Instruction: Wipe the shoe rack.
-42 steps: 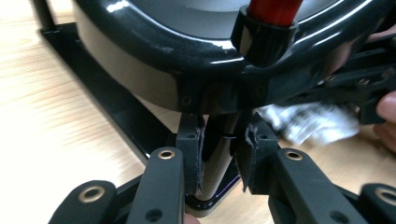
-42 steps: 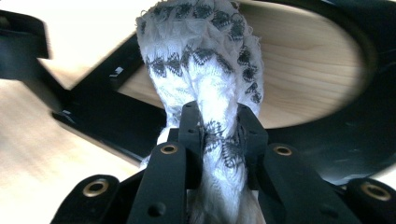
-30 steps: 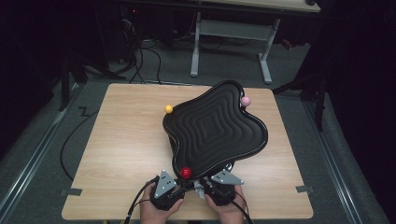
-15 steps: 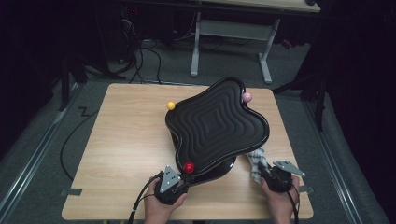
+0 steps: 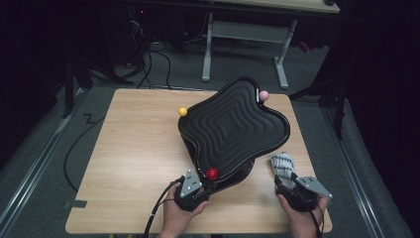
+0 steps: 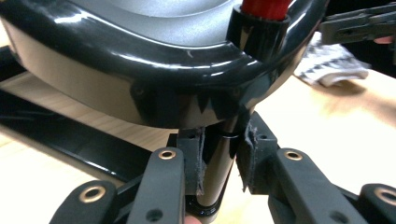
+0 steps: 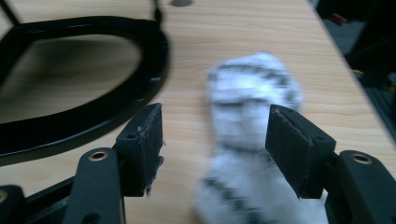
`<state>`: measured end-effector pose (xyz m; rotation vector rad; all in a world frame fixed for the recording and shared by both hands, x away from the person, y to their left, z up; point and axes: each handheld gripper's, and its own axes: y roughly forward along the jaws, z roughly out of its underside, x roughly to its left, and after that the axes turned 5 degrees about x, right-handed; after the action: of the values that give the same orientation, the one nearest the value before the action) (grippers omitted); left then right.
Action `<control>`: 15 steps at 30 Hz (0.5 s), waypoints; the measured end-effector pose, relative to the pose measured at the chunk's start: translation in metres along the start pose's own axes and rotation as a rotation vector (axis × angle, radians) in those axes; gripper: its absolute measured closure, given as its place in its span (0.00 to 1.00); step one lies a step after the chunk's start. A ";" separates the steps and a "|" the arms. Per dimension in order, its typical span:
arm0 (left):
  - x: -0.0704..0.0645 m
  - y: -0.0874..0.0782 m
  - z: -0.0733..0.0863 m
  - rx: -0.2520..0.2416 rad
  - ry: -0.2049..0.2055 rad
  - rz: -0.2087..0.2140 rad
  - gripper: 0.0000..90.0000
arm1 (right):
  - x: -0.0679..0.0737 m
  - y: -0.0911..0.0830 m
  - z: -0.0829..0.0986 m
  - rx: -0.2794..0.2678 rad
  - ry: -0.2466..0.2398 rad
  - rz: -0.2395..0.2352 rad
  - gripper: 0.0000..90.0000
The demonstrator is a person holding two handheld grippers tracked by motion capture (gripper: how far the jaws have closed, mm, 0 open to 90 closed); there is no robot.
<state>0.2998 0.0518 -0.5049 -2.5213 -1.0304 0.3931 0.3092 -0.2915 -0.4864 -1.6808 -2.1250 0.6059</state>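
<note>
Dark room around a pale wooden table (image 5: 129,163), cables on the floor at upper left of the high view. At frame centre we see a glossy black wavy-edged tray with ribbed concentric top (image 5: 233,130), raised on a black frame and tilted. Its corners carry knobs: yellow (image 5: 183,111), pink (image 5: 264,94), red (image 5: 212,173).

Left gripper (image 5: 192,191) at lower centre: jaws pressed onto the black post (image 6: 219,163) under the red knob, so we judge that hold as made.

Right gripper (image 5: 292,186) at lower right: jaws spread, straddling a crumpled white-and-grey striped sock (image 7: 252,140) lying on the table just right of the tray frame. Pads not touching cloth, as far as the blur allows.

Left to do, by our reckoning: close on the sock and lift it.
</note>
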 end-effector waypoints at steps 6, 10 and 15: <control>0.005 -0.017 0.006 0.011 0.028 0.047 0.64 | 0.032 0.004 0.007 0.004 -0.040 -0.103 0.41; 0.023 -0.035 0.010 0.003 0.019 0.050 0.60 | 0.075 0.012 0.012 0.026 -0.093 -0.222 0.41; 0.044 -0.049 0.017 -0.016 -0.063 -0.021 0.59 | 0.115 0.015 0.012 0.024 -0.163 -0.333 0.41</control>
<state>0.2936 0.1193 -0.5024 -2.5249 -1.0865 0.4621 0.2893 -0.1776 -0.5024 -1.2600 -2.4292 0.6805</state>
